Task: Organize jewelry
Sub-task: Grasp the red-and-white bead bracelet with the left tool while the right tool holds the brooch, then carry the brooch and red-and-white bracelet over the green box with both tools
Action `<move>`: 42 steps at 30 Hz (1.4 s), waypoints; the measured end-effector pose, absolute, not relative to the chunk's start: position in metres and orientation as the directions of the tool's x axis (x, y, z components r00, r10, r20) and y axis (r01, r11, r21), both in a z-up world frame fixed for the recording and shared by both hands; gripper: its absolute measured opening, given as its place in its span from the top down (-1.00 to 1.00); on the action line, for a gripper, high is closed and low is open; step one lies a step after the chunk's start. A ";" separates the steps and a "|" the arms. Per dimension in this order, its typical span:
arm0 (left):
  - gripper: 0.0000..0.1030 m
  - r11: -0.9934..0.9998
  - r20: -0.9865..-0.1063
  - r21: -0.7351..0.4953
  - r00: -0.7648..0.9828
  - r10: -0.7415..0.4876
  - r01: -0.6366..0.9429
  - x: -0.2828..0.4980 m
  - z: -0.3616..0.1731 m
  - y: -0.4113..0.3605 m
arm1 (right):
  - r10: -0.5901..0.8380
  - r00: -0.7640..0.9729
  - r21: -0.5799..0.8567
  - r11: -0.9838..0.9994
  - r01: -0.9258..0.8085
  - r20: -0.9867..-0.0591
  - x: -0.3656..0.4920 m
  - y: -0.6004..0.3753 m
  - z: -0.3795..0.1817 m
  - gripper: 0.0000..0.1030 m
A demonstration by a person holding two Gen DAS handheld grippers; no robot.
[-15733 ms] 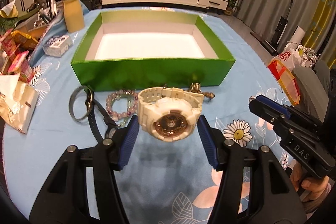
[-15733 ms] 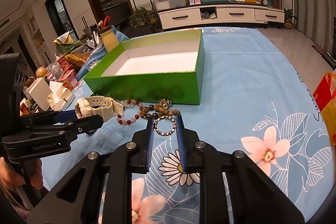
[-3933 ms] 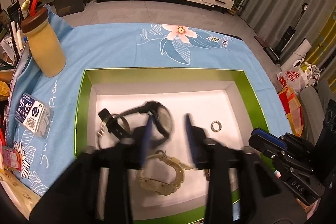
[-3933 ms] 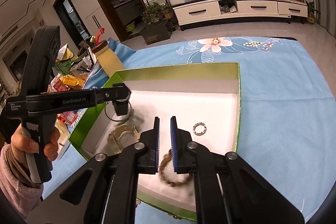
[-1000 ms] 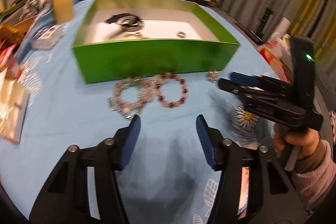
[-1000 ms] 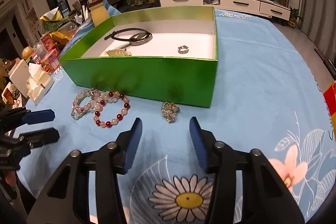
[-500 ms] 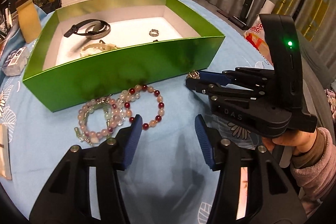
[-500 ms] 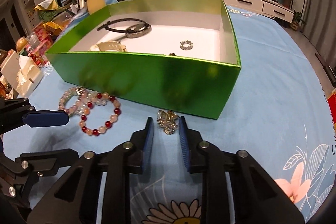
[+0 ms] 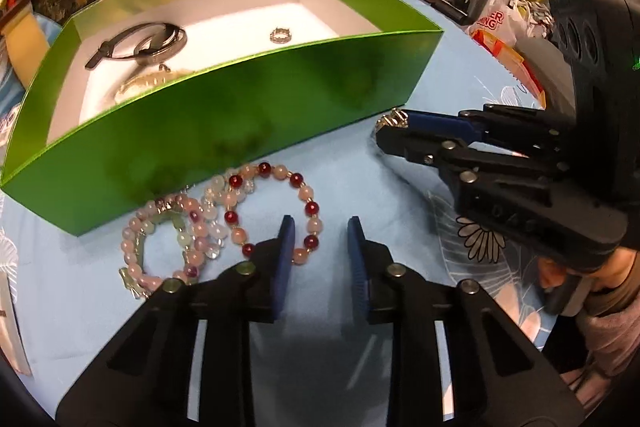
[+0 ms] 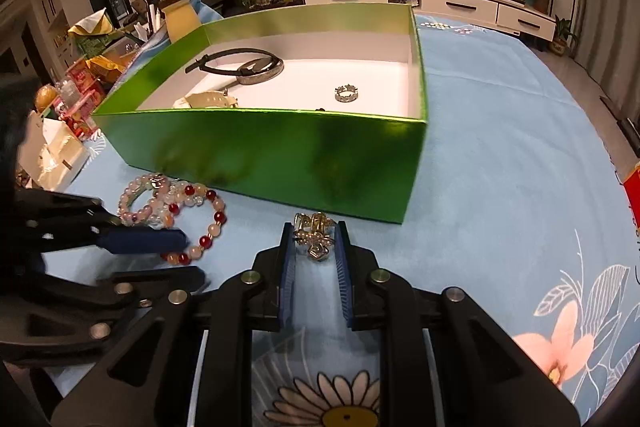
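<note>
A big blue cloth with flowers (image 10: 500, 147) covers the table. On it, on the far side, sits a shiny green box (image 10: 280, 155) with a white floor. The left tongs (image 9: 320, 227) are low over the cloth, near the front of the box. Their jaws have just been closing, but there is a gap between them. One edge of the red and pink bead bracelet (image 9: 297, 179) lies in that gap, right by the left finger, and the other finger does not touch it. The right tongs (image 10: 315, 226) are to the right, also just in front of the box. Their jaws have just been closing too, and they look pinched on the little gold charm (image 10: 316, 241), one pad on each side. Inside the box a black watch (image 10: 248, 67) lies at the far left, and a cream watch (image 10: 208, 101) lies nearer, by the front wall. Some pale pink bead bracelets (image 9: 149, 206) lie on the cloth to the left of the red one, touching it, right at the foot of the box. A small silver ring (image 10: 346, 93) sits on the box floor, over on the right.
</note>
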State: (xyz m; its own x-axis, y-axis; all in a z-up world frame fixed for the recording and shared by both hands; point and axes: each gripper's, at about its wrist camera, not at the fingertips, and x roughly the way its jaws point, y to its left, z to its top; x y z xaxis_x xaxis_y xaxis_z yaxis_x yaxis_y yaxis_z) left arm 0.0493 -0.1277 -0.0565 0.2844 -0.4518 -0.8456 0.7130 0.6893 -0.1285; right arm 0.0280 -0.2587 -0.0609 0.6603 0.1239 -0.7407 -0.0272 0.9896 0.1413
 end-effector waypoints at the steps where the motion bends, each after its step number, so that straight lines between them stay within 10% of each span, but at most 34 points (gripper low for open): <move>1: 0.58 0.691 -0.848 -0.116 0.291 -0.442 0.713 0.049 -0.057 -0.129 | 0.131 0.663 0.152 0.988 -0.026 -0.737 0.026 -0.261 -0.059 0.61; 6: 0.86 0.715 -0.856 -0.110 0.299 -0.421 0.691 0.053 -0.057 -0.126 | 0.148 0.675 0.189 0.982 -0.013 -0.723 0.018 -0.269 -0.056 0.61; 22: 0.86 0.680 -0.661 -0.462 0.290 -0.692 0.569 0.060 0.020 -0.067 | 0.186 0.706 0.262 0.965 0.000 -0.684 -0.001 -0.281 -0.041 0.61; 42: 0.86 0.730 -0.593 -0.424 0.445 -0.671 0.536 0.091 0.085 -0.049 | 0.197 0.771 0.242 0.969 -0.058 -0.606 -0.008 -0.278 0.008 0.61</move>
State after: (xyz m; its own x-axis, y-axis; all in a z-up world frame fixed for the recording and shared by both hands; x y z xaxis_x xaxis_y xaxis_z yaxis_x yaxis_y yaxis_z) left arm 0.0909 -0.0489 0.0846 0.4453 -0.6708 -0.5930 0.5359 0.7303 -0.4237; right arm -0.0083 -0.2779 0.0077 0.7706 0.1973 -0.6060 -0.0579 0.9686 0.2416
